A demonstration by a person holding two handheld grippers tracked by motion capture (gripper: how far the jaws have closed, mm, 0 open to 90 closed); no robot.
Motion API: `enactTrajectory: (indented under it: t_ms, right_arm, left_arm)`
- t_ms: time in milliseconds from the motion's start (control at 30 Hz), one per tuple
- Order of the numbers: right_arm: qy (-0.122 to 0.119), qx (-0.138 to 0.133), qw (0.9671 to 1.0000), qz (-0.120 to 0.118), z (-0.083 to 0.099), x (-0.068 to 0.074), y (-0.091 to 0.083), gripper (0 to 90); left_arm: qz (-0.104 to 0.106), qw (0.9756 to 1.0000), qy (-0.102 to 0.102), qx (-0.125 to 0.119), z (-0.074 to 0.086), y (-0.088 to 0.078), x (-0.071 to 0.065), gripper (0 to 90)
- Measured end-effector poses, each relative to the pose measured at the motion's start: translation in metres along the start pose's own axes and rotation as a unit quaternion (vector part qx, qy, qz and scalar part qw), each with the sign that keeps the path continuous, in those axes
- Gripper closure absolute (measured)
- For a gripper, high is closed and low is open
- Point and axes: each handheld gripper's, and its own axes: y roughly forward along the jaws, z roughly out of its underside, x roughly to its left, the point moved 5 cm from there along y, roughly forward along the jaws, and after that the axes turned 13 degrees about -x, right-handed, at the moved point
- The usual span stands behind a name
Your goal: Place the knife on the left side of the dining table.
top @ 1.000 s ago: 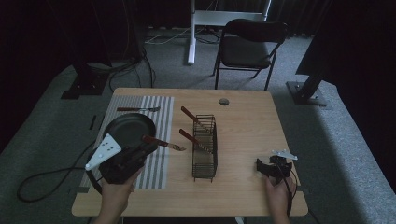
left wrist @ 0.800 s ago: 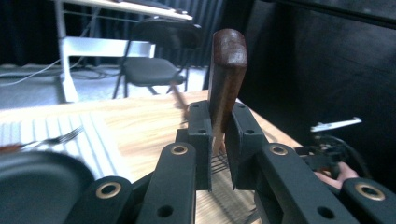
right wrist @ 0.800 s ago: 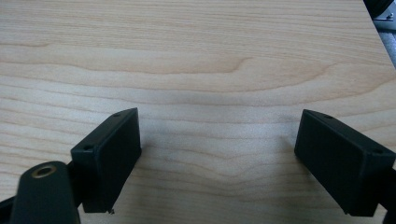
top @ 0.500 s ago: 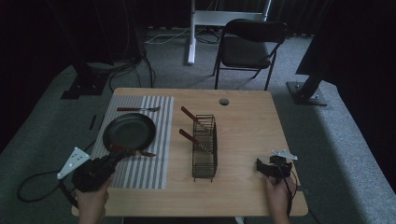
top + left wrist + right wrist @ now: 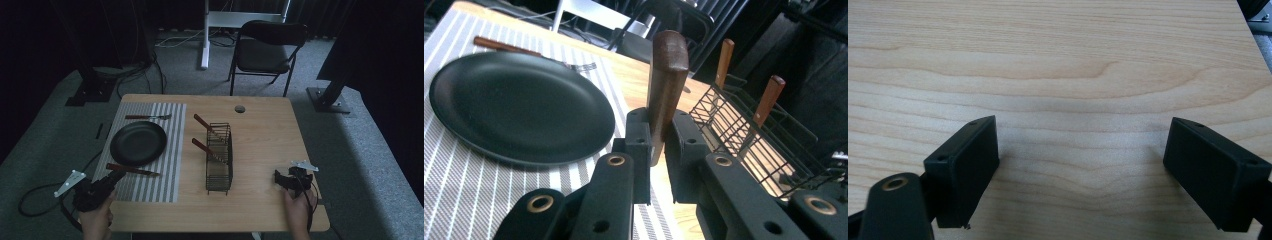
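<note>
Both grippers are matte black. The left gripper (image 5: 656, 150) has blocky rectangular jaw pads on flat link arms pinned with brass-ringed rivets and small dark screw holes. A pale grey three-cornered plate tops each gripper, and a black cable trails from the left one. The right gripper (image 5: 1083, 170) has the same blocky pads; its cable looks black too.

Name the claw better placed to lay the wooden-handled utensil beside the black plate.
Left. The left claw grips the utensil's wooden handle beside the black plate; the right claw stands open on bare table.
</note>
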Motion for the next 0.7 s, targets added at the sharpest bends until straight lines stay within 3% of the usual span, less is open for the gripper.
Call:
enactTrajectory:
  t_ms: [167,233,500,600,700]
  right_arm:
    - [0.0,0.0,1.0,0.0,0.0,0.0,0.0,13.6]
    - [0.0,0.0,1.0,0.0,0.0,0.0,0.0,13.6]
    - [0.0,0.0,1.0,0.0,0.0,0.0,0.0,13.6]
    - [0.0,0.0,1.0,0.0,0.0,0.0,0.0,13.6]
    - [0.0,0.0,1.0,0.0,0.0,0.0,0.0,13.6]
  left_arm:
    - [-0.002,0.9993,-0.036,0.005,0.01,0.003,0.011,82.3]
    - [0.0,0.9982,-0.059,0.006,0.014,0.005,0.015,82.3]
    - [-0.014,0.9961,-0.087,0.012,0.03,0.01,0.031,82.3]
    - [-0.015,0.993,-0.117,0.008,0.032,0.011,0.043,82.2]
    - [-0.023,0.9914,-0.128,0.009,0.035,0.011,0.052,80.9]
